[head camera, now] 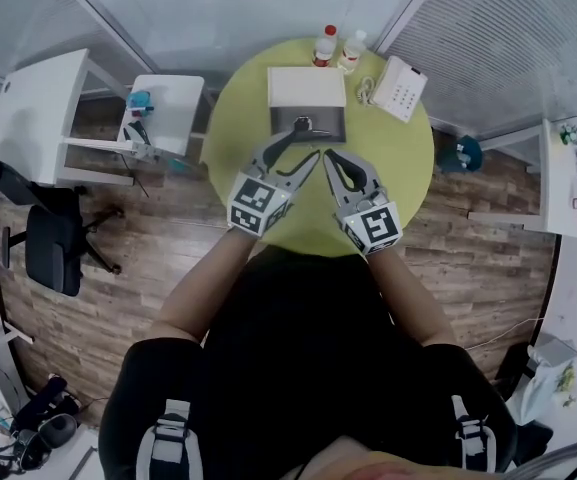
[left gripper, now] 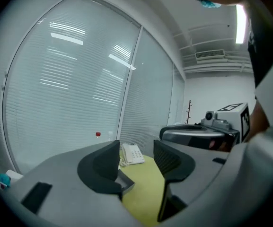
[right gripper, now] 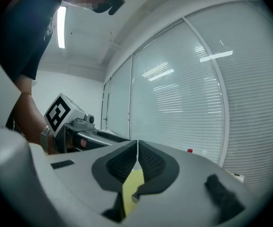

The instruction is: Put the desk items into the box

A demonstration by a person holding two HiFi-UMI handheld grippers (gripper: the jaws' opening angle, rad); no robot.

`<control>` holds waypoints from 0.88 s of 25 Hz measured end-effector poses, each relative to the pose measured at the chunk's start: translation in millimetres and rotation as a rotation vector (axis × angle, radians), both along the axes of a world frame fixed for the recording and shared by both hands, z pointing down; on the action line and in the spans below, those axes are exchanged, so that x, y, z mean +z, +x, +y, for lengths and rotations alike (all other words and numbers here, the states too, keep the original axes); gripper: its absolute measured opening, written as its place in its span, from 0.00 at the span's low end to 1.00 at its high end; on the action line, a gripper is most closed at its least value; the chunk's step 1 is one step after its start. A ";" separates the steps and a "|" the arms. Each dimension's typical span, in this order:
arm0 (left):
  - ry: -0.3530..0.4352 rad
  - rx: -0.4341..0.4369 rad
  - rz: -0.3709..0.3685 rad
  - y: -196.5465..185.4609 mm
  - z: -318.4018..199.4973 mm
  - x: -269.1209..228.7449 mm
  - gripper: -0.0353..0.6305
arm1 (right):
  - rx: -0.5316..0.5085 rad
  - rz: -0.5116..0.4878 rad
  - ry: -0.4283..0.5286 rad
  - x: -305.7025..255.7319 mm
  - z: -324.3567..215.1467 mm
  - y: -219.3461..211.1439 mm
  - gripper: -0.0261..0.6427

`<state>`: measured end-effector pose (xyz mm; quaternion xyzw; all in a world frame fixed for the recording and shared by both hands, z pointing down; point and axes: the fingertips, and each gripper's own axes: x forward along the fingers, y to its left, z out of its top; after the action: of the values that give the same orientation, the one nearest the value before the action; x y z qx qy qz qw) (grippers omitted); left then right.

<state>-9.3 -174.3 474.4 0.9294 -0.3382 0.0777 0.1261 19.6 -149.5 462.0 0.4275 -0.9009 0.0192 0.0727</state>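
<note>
A box point(head camera: 308, 120) with a grey inside and its white lid point(head camera: 306, 88) folded back sits at the far side of the round yellow-green table point(head camera: 408, 158). Something dark lies in the box. Behind it stand two small bottles point(head camera: 324, 46), one red-capped point(left gripper: 98, 135), and a white desk phone point(head camera: 400, 88) lies at the right. My left gripper point(head camera: 303, 146) hovers just in front of the box, open with nothing between its jaws point(left gripper: 136, 162). My right gripper point(head camera: 329, 155) is beside it, shut and empty point(right gripper: 137, 157).
A small white side table point(head camera: 163, 108), a white desk point(head camera: 38, 108) and a dark office chair point(head camera: 53, 248) stand to the left on the wooden floor. Glass walls with blinds point(left gripper: 70, 79) run behind the table. Another white table point(head camera: 568, 183) stands at the right.
</note>
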 end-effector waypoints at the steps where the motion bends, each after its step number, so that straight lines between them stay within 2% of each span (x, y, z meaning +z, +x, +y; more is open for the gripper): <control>1: 0.021 0.007 0.015 -1.3 4.4 -6.6 0.40 | -0.001 0.005 0.004 -3.7 2.2 0.7 0.07; 3: 0.057 0.016 0.032 -6.2 12.1 -16.5 0.36 | -0.006 -0.001 0.022 -9.5 4.4 0.4 0.07; 8: 0.174 0.023 0.037 -12.5 29.8 -41.1 0.16 | -0.032 -0.031 0.061 -22.3 12.9 -5.9 0.07; 11: 0.195 0.011 0.043 -14.1 35.7 -44.3 0.09 | -0.043 -0.042 0.062 -25.8 16.6 -8.8 0.06; 16: 0.236 0.014 0.048 -9.2 40.6 -51.2 0.07 | -0.046 -0.053 0.063 -26.8 17.5 -3.1 0.06; 22: 0.240 0.015 0.033 -7.0 41.4 -52.9 0.07 | -0.056 -0.052 0.069 -27.5 15.3 -3.1 0.06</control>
<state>-16.2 -132.9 421.5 0.9414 -0.3359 0.0222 0.0191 16.5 -134.2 434.5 0.4036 -0.9143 -0.0028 0.0351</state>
